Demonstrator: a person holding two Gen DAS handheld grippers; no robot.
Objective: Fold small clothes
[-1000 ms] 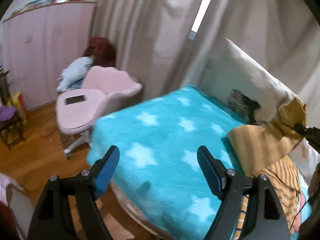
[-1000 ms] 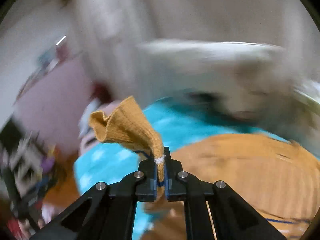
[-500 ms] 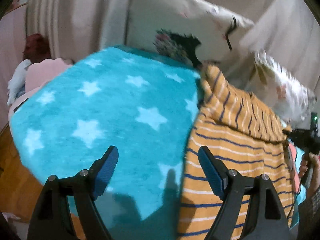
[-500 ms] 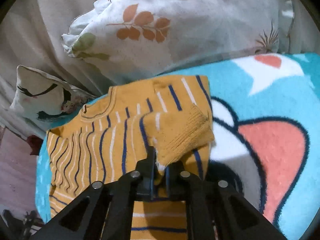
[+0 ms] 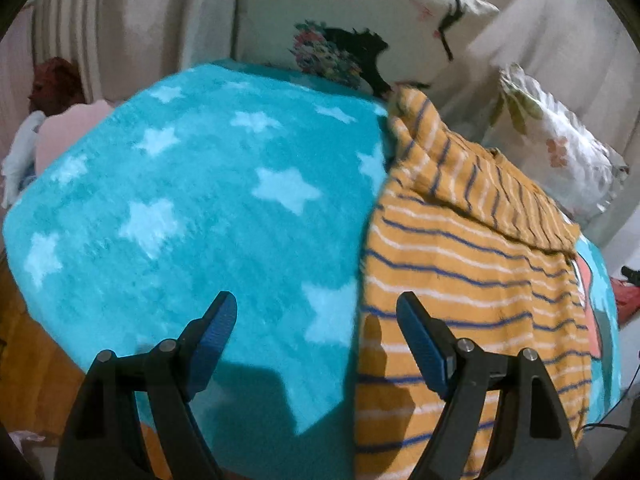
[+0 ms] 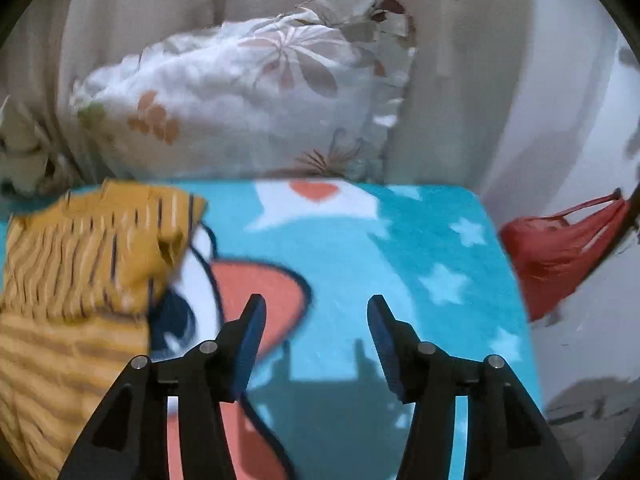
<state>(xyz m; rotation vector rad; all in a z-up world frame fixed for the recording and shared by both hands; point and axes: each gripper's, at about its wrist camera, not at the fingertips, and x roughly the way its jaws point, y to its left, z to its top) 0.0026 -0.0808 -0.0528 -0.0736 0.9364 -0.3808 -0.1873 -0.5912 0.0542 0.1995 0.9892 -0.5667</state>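
Taking the blanket [image 5: 192, 200] as the landmark: at its left part the left gripper [image 5: 316, 334] is being held above the starred pile, jaws spread wide and gripping nothing, probably being kept ready for the near hem. The sweater [image 5: 460, 280] is being laid flat along the blanket's right part, its sleeve [image 5: 472, 176] turned in across the chest, judged to be a first fold. Further right, over the blanket's cartoon print, the right gripper [image 6: 316, 328] is being opened, nothing between its jaws, the sweater lying well to its left. The pillows [image 6: 248, 100] are being propped beyond the blanket's far edge. The sweater's lower hem is being cut off by the frame, and the right view is blurred.
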